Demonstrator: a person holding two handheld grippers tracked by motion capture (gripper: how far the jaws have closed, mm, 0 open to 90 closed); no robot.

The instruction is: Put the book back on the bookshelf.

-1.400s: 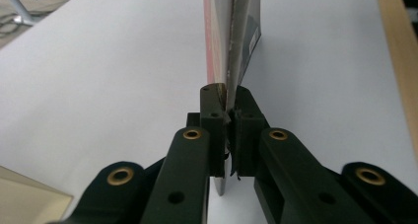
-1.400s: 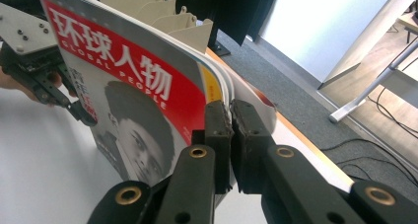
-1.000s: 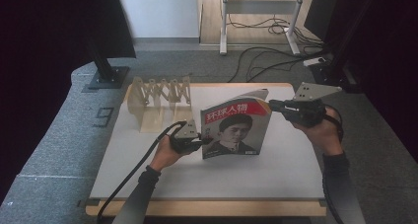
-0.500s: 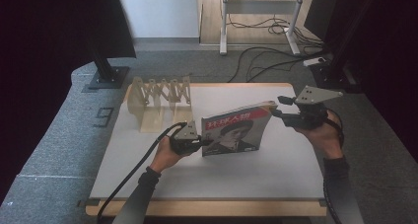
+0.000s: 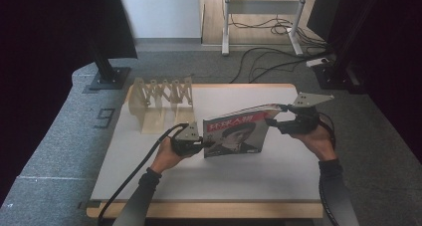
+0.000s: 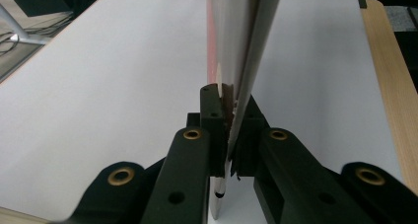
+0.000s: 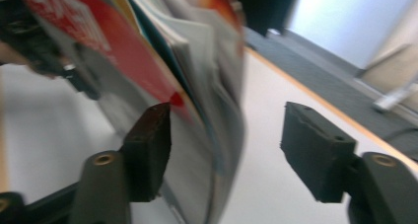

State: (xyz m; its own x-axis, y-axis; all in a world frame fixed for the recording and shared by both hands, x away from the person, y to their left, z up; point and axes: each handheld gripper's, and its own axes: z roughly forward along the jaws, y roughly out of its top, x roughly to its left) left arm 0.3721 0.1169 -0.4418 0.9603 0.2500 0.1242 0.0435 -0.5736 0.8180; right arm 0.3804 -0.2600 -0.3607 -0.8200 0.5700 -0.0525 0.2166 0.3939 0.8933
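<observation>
A magazine (image 5: 234, 136) with a red title band and a portrait on its cover stands tilted above the white table top (image 5: 149, 181). My left gripper (image 5: 200, 142) is shut on its left edge; in the left gripper view the black jaws (image 6: 227, 105) pinch the thin edge of the magazine (image 6: 241, 36). My right gripper (image 5: 272, 121) is at the upper right corner. Its jaws have just been opening. In the right gripper view the fanned pages (image 7: 197, 61) lie between the pads of my right gripper (image 7: 226, 118), close to one pad and well apart from the other.
A wooden accordion rack (image 5: 161, 94) stands at the back left of the table. A monitor stand base (image 5: 107, 79) sits on the grey floor beyond it. Cables (image 5: 268, 61) run across the floor behind the table.
The right gripper has let go of the magazine's top corner and sunk a little. The magazine has tipped back from nearly upright. The left gripper has kept its place and its grip.
</observation>
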